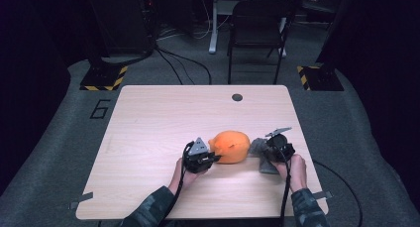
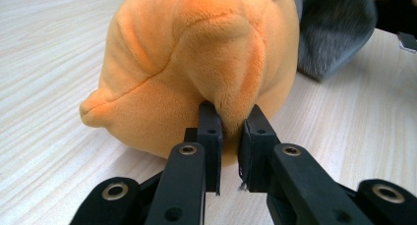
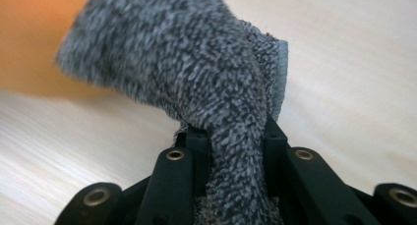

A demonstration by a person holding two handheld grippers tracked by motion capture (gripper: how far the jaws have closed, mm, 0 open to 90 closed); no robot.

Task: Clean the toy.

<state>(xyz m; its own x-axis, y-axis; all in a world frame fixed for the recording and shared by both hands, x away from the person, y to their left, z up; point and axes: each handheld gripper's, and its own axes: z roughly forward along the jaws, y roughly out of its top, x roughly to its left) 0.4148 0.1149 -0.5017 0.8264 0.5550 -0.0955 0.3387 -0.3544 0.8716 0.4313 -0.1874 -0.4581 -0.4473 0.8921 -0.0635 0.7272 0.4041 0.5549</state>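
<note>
**Two handheld grippers hold a plush toy and a cloth on a wooden desk**

While a person's forearms reach in from the near edge of a pale wooden desk (image 1: 148, 118), each hand works a black two-jaw gripper around a round orange plush toy (image 1: 229, 146) that rests on the desk, nearer the front edge than the back. The left gripper (image 1: 210, 158) sits just left of the toy, its jaws pinched shut on a fold of orange plush. The right gripper (image 1: 265, 148) sits just right of the toy, its jaws clamped on a fuzzy grey knitted cloth (image 1: 258, 147), possibly a sock, whose free end reaches towards the toy.

Judging by this, both things are already grasped; bringing the cloth onto or over the toy seems left to do, though the aim is not certain.

The high view gives the layout. The left gripper view shows the plush toy (image 2: 196, 58) bunched between the jaws, with the grey cloth (image 2: 334, 28) behind it. The right gripper view shows the cloth (image 3: 196, 77) running down between the jaws, an orange blur beyond.
</note>
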